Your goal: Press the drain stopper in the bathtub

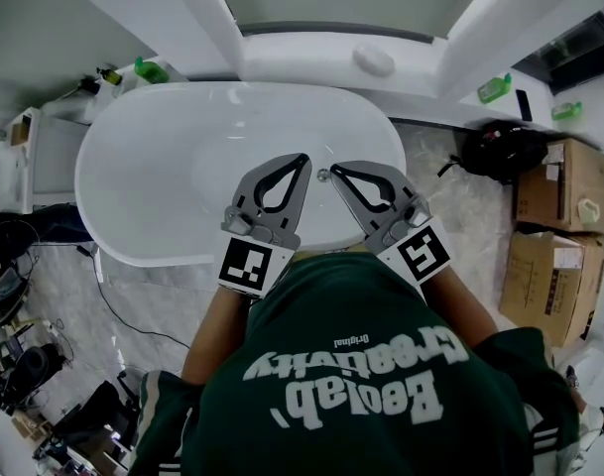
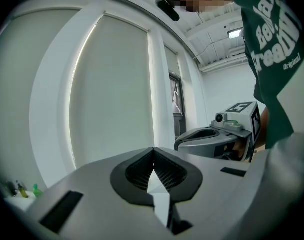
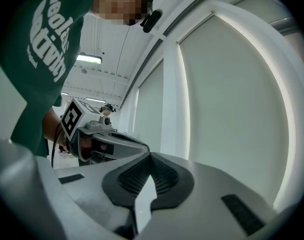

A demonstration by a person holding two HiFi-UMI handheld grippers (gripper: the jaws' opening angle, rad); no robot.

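1. Overhead, head view: a white oval bathtub [image 1: 133,181] stands on a pale marbled floor [image 1: 435,181], its far end against a white window sill [image 1: 311,53].
   - The drain stopper [image 1: 323,176], a small round metal disc, sits in the tub bottom. In the picture it shows between the tips of the two grippers.
   - The left gripper [image 1: 303,157] and right gripper [image 1: 334,168] are held over the near rim, angled toward each other. Each has its jaws pressed together at the tips, with nothing in the loop.
   - Green bottles [image 1: 150,69] stand at the tub's far left corner.
   - On the right are a black bag [image 1: 500,149] and cardboard boxes [image 1: 554,228].
   - Cables and gear [image 1: 44,365] lie at lower left.
   - The person's green shirt [image 1: 361,385] fills the bottom of the frame.
2. Left gripper view: the left gripper [image 2: 152,151] has its jaws closed tip to tip and empty. It faces tall white window panels [image 2: 112,89]. The right gripper [image 2: 211,139] is near, off to the right.
3. Right gripper view: the right gripper [image 3: 151,156] has its fingers [image 3: 191,184] together with nothing between them. It faces white panels [image 3: 231,109]. The left gripper [image 3: 104,141] is close on the left, and ceiling strip lights [image 3: 89,59] show beyond it.
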